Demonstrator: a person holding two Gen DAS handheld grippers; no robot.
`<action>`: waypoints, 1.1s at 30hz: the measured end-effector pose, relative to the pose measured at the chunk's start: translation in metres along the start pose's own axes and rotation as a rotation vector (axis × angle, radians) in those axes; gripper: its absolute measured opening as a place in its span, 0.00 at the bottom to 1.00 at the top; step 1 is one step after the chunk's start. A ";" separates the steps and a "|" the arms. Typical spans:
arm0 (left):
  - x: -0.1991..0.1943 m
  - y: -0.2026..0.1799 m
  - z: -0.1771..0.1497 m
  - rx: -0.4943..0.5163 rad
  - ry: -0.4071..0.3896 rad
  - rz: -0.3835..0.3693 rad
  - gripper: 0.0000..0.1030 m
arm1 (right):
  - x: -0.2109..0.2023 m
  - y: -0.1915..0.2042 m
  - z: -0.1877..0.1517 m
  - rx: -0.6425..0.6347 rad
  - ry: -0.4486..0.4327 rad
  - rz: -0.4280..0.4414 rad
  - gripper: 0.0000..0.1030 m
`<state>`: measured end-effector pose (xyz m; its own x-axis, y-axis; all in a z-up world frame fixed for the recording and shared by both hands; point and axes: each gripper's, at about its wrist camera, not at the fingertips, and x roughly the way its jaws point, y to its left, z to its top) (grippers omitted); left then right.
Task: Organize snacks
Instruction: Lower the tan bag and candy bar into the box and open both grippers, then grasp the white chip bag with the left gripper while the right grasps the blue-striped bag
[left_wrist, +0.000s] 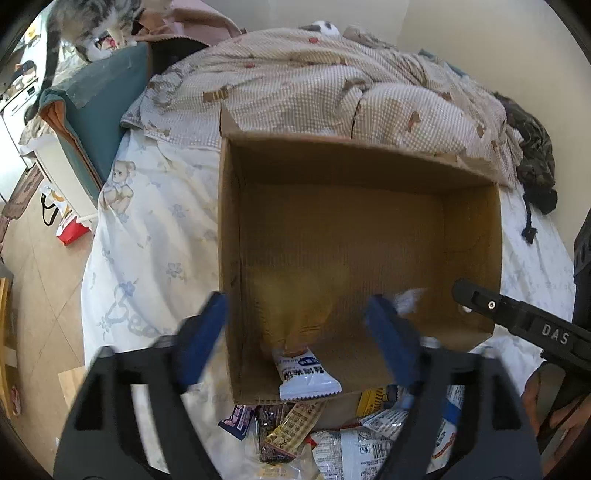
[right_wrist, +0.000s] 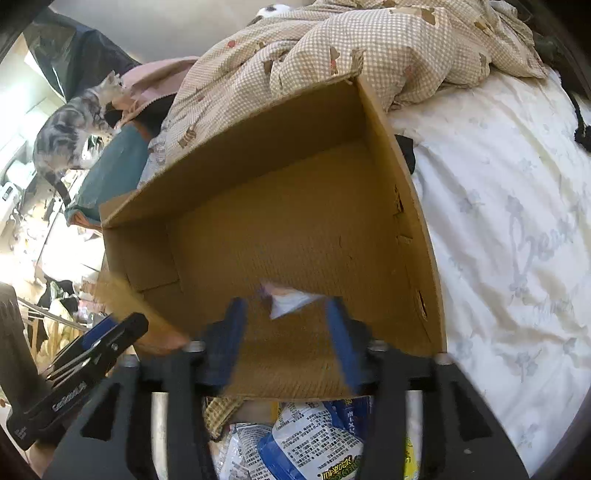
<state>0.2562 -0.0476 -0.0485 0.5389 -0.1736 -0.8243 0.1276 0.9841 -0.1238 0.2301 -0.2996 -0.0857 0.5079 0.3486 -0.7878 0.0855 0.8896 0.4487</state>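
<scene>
One cardboard box (left_wrist: 354, 236) sits open on the bed (left_wrist: 147, 236), its far edge against a checked quilt (left_wrist: 314, 85). Two grippers are in view. The left gripper (left_wrist: 295, 332) hangs over the box's near left corner with its fingers apart, gripping nothing. The right gripper (right_wrist: 284, 332) is over the near edge, fingers also apart; a blurred white packet (right_wrist: 291, 301) appears between their tips, and whether it touches them cannot be told. One white snack packet (left_wrist: 306, 376) with blue print lies inside the box against the near wall (its characters are too small to read), with a blurred orange-yellow wrapper (left_wrist: 295, 314) above it. A heap of snack packets (left_wrist: 332, 435) lies on the bed just outside the near wall; the count is not determinable. The right gripper's body reads "DAS" in the left wrist view. Most of the box floor is bare cardboard. One grey cat (left_wrist: 92, 26) stands on a teal cushion (left_wrist: 107, 110) at the far left edge of the bed.
</scene>
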 end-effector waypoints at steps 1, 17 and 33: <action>-0.001 0.000 0.000 0.002 -0.006 -0.002 0.83 | -0.002 0.000 0.000 -0.001 -0.007 0.002 0.66; -0.017 0.006 0.000 -0.018 -0.040 -0.025 0.83 | -0.017 0.003 0.003 -0.007 -0.023 0.004 0.66; -0.074 0.022 -0.039 -0.068 -0.074 -0.019 0.99 | -0.087 -0.016 -0.038 0.052 -0.091 0.009 0.85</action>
<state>0.1869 -0.0113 -0.0120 0.5973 -0.1926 -0.7786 0.0831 0.9804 -0.1788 0.1518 -0.3328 -0.0409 0.5844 0.3261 -0.7431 0.1235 0.8693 0.4786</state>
